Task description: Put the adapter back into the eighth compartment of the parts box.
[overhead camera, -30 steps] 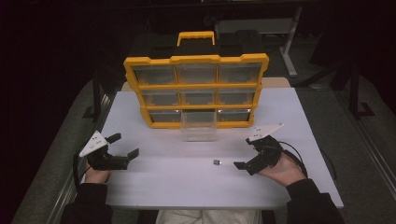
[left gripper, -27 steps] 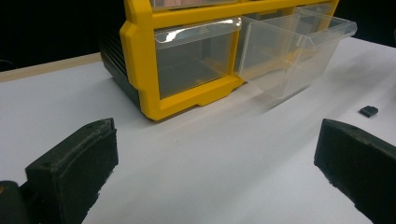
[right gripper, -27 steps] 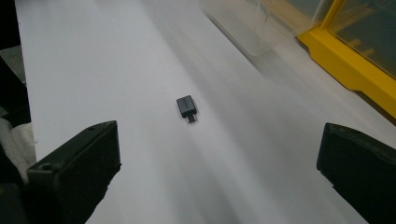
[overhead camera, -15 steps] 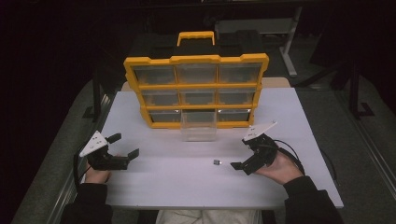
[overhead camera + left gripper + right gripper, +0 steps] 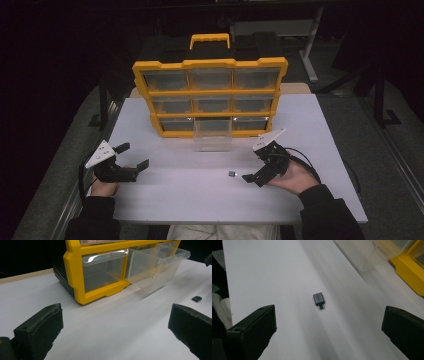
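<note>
The right gripper (image 5: pixel 252 172) hovers low over the table with its jaws spread wide and nothing between them, aimed at the small grey adapter (image 5: pixel 319 300) that lies flat on the white tabletop (image 5: pixel 200 200). In the high view the adapter (image 5: pixel 232 174) sits just beside this gripper's tips, at about 9 o'clock from them, and at roughly 6 o'clock from the pulled-out clear drawer (image 5: pixel 213 135) of the yellow organiser (image 5: pixel 210 95). The left gripper (image 5: pixel 131 157) rests well apart near the table's left edge, also wide open and empty, pointing toward the organiser.

The adapter is thin and lies flush on a smooth surface, so my guess is that the main risk is the jaws closing above it or skidding it away rather than gripping it. In the right gripper view it lies at an angle to the jaws; closing without squaring up could pinch a corner and flick it out. A loose hold could also drop it short of the drawer, whose front wall must be cleared.

The tabletop is plain white, matte and bare apart from the organiser and adapter. The organiser stands at 12 o'clock, three rows of clear drawers with a handle on top. The surrounding room is dark; a table leg (image 5: pixel 307 50) shows at about 1 o'clock.
</note>
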